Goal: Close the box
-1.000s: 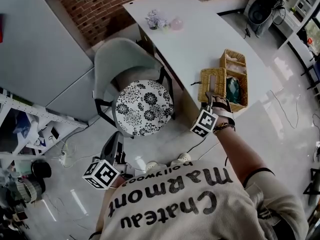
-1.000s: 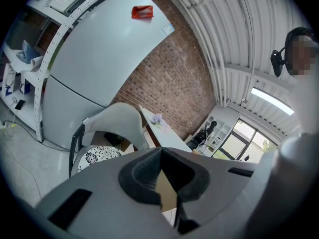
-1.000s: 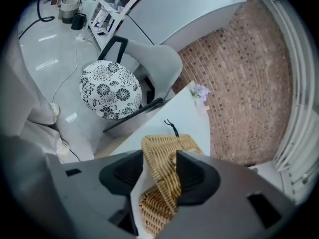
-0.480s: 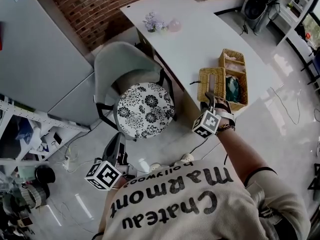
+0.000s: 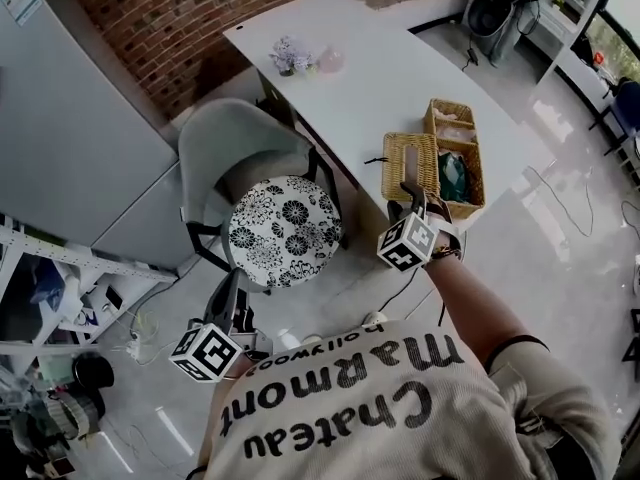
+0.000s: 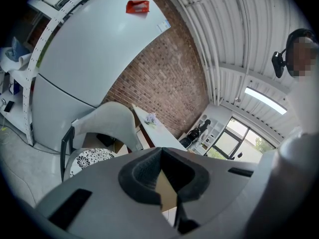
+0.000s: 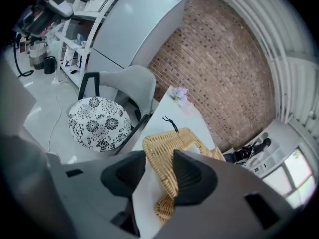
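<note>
White table: grey chair with a floral seat stands at its near-left edge. Wicker box sits open at the table's near end, its lid lying on the table on the chair side and touching the box. Head view puts the right gripper at the lid's near edge, but the jaw contact is unreadable there. The right gripper view shows it: woven lid rim pinched between both pads. Left gripper hangs off the table, low beside the chair; only its own view shows the pads pressed together at the tips, nothing between. Small flower cluster at the table's far end
</note>
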{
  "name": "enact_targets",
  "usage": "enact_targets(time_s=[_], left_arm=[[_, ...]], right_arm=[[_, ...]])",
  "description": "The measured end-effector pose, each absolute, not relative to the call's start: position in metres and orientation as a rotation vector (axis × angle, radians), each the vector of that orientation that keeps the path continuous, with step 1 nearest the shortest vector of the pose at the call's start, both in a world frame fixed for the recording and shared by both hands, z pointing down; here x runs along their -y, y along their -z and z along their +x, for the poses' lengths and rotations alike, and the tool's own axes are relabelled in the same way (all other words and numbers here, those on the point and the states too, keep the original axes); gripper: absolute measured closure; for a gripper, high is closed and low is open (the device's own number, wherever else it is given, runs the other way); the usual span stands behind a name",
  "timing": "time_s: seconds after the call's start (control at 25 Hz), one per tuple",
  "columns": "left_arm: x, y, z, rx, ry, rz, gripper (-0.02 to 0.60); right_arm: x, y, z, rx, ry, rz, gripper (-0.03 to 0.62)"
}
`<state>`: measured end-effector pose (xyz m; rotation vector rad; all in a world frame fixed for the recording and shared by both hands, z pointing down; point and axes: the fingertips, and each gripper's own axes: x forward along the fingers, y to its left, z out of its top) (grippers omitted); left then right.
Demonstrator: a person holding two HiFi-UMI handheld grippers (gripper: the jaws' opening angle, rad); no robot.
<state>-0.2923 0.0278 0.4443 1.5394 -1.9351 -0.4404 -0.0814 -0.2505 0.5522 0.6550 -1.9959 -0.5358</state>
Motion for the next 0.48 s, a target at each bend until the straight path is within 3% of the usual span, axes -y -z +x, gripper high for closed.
enact_targets(time_s=[0.48], left_arm=[[-0.011, -0.438, -0.298, 1.92, 0.4, 1.597, 0.58]], right_arm=[[0.253, -0.533, -0.081, 2.092, 0.363, 0.728, 0.411]])
